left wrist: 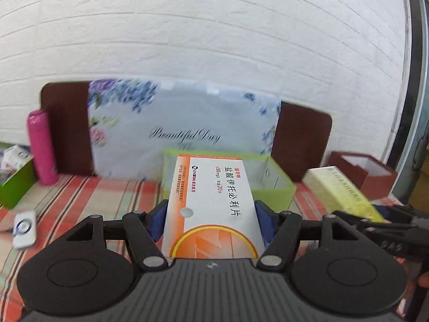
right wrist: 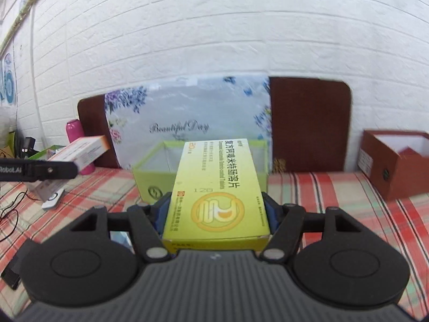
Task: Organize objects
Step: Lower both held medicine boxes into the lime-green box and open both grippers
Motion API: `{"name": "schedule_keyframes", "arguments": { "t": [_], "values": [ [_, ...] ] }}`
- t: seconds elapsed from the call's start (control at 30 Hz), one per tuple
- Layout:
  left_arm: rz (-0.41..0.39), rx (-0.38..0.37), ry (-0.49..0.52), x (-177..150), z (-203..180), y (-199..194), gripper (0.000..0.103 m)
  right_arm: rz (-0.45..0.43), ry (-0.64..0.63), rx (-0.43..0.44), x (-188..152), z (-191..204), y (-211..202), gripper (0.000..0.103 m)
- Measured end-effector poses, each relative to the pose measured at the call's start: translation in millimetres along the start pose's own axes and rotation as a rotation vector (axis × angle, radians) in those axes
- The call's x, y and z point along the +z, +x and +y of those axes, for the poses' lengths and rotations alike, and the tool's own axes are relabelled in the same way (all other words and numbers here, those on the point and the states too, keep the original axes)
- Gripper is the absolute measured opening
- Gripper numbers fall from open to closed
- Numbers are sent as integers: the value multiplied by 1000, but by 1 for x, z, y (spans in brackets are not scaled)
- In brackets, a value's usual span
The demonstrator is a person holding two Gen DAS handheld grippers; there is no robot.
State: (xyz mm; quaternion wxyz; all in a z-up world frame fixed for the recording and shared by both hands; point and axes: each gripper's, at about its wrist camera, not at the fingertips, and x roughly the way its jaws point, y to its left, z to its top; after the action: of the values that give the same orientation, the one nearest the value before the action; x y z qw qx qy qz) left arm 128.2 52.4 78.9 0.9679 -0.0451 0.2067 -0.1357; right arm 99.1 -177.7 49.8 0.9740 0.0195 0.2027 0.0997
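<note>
White brick wall, plaid cloth (right wrist: 335,187), a green box (left wrist: 278,185) open ahead of me.

My left gripper (left wrist: 211,214) clamps the orange-white carton (left wrist: 211,201), my right gripper (right wrist: 217,209) the yellow carton (right wrist: 217,187), both aloft near that box. They look light, thin-walled, crushable; flat long sides suit the pads best.

Both wrist views face the green box (left wrist: 276,185) closely.
</note>
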Motion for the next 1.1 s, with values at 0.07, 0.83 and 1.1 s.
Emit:
{"name": "schedule_keyframes", "arguments": {
  "t": [0.07, 0.83, 1.1],
  "values": [
    [10, -4, -27, 17, 0, 26, 70, 6, -15, -2, 17, 3, 26, 66],
    [231, 88, -94, 39, 41, 235, 92, 268, 24, 18, 27, -5, 281, 97],
    [152, 102, -98, 50, 21, 170, 92, 99, 65, -7, 53, -19, 195, 103]
  ]
}}
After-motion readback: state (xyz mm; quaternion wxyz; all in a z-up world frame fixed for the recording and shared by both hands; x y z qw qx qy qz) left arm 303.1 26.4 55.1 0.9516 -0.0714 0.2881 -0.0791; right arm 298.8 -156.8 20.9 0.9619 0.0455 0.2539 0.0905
